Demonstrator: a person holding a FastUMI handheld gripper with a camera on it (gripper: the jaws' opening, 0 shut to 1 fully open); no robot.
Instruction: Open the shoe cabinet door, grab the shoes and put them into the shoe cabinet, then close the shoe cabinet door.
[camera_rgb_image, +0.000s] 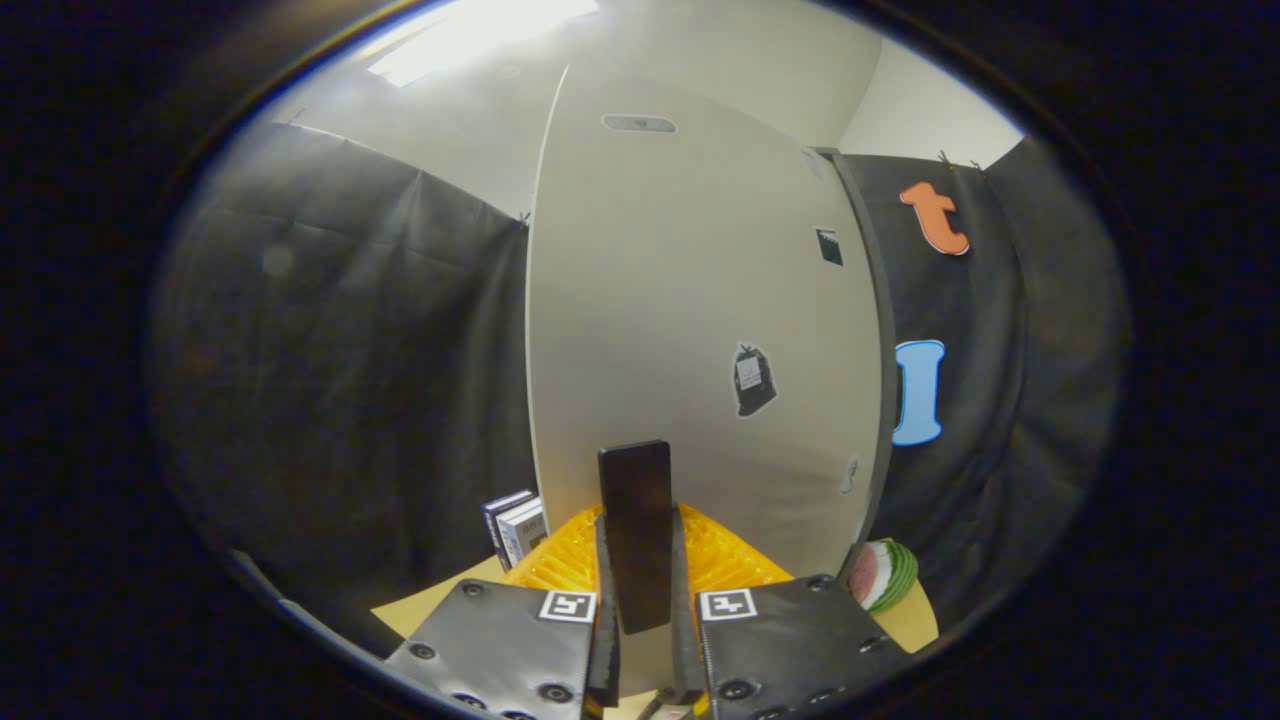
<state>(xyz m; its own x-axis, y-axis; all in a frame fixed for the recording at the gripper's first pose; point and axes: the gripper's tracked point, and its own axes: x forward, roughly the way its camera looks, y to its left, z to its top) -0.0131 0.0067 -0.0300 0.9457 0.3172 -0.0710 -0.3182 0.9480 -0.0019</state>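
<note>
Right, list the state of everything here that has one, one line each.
gripper: jaws closed on the door handle, one finger on each side.
door handle: upright, clamped between the jaws.
shoe cabinet door: upright just beyond the fingers; shut or ajar cannot be told.
small boxes: standing upright beside the door's left edge.
round green-rimmed item: resting on the tan surface, untouched.

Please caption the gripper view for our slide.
Hand-held gripper shut on the tall black rectangular door handle of the pale grey shoe cabinet door.
</note>
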